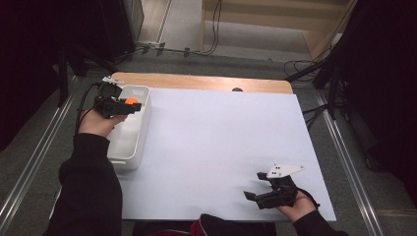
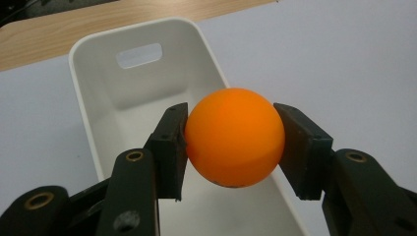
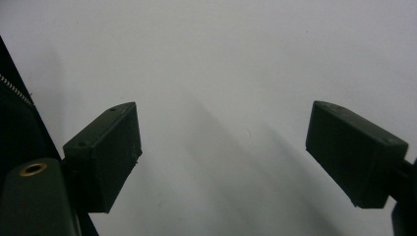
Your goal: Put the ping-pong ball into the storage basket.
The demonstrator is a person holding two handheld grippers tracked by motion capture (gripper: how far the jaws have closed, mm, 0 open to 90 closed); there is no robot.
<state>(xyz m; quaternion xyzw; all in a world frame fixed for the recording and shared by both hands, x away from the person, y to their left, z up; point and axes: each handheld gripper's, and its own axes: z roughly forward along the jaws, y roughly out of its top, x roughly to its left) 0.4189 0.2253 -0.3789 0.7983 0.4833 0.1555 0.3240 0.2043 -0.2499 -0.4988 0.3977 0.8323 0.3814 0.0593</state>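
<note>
your left gripper [image 2: 231, 142] has its jaws clamped on the orange ball [image 2: 235, 137], one pad on each side at about the ball's widest line, and it hangs over the white bin [image 2: 88, 113] at the table's left edge. in the high view the ball [image 1: 131, 102] sits above the far half of the bin [image 1: 129, 150], inside the line of its rim. the bin looks empty beneath it.

the step in hand looks like dropping the ball into that bin. a light ball like this will likely bounce, so lower your hand until the ball is down between the walls before you let go. keep it over the middle of the floor, not beside the near wall, and open the jaws slowly and evenly so neither pad flicks it sideways. hold the hand level as you release.

your right gripper [image 1: 259, 186] rests near the front right of the white table cover [image 1: 221, 137], its jaws spread wide with nothing between them, the pads [image 3: 105, 152] over bare surface. leave it parked there, well apart from the bin.
</note>
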